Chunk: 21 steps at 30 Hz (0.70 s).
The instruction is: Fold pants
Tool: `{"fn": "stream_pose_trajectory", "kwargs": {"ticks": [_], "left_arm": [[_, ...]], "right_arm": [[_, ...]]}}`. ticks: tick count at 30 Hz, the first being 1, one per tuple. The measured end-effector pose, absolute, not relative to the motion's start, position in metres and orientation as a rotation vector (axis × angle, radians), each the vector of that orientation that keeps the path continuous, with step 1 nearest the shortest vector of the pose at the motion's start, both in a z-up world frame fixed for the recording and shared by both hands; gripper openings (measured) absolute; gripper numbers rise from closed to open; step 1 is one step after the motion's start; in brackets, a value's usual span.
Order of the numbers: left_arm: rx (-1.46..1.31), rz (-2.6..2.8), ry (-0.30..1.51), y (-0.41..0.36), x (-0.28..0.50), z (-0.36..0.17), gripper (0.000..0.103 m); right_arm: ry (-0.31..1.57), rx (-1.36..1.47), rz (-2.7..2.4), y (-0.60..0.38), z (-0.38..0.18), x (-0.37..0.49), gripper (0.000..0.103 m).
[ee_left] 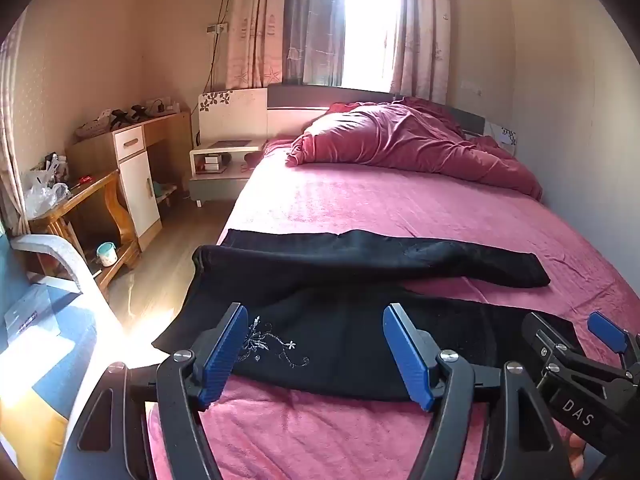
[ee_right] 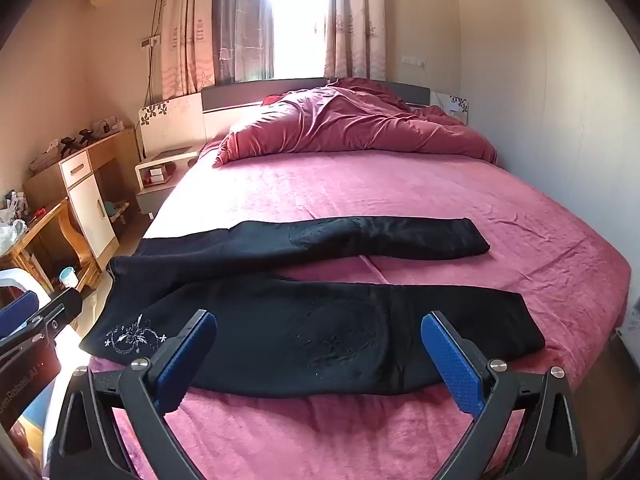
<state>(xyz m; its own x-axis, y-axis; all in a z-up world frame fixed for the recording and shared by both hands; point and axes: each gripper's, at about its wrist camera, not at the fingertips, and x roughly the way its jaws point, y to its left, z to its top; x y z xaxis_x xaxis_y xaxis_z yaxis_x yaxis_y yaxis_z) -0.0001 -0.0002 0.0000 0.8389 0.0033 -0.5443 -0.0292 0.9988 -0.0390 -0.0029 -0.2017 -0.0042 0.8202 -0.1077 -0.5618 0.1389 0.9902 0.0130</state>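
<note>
One left gripper (ee_left: 316, 352), fingers spread wide above the waist end, gripping nothing. One pair of black pants (ee_right: 304, 332) lying flat on the pink bed (ee_right: 400, 196), two legs apart. One right gripper (ee_right: 320, 358), fingers spread, empty.

Blown-out window (ee_left: 366, 20) backlight, floor glare, fisheye-bent dark corners

Your left tool (ee_left: 316, 352) has black arms, ribbed blue pads and silver screw heads. Your right tool (ee_right: 320, 360) matches it: black frame, dotted blue pads, white "DAS" lettering on its body.
</note>
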Motion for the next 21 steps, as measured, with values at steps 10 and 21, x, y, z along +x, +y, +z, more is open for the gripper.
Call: {"fn": "stream_pose_trajectory", "kwargs": {"ticks": [10,21], "left_arm": [[-0.064,0.017,0.586,0.001,0.0,-0.001,0.072],[-0.061,0.016,0.585,0.001,0.001,-0.006,0.072]], "right_arm": [[0.623,0.055,-0.118,-0.197,-0.016,-0.001,0.103],[0.646,0.063,-0.118,-0.203,-0.017,0.006,0.103]]}}
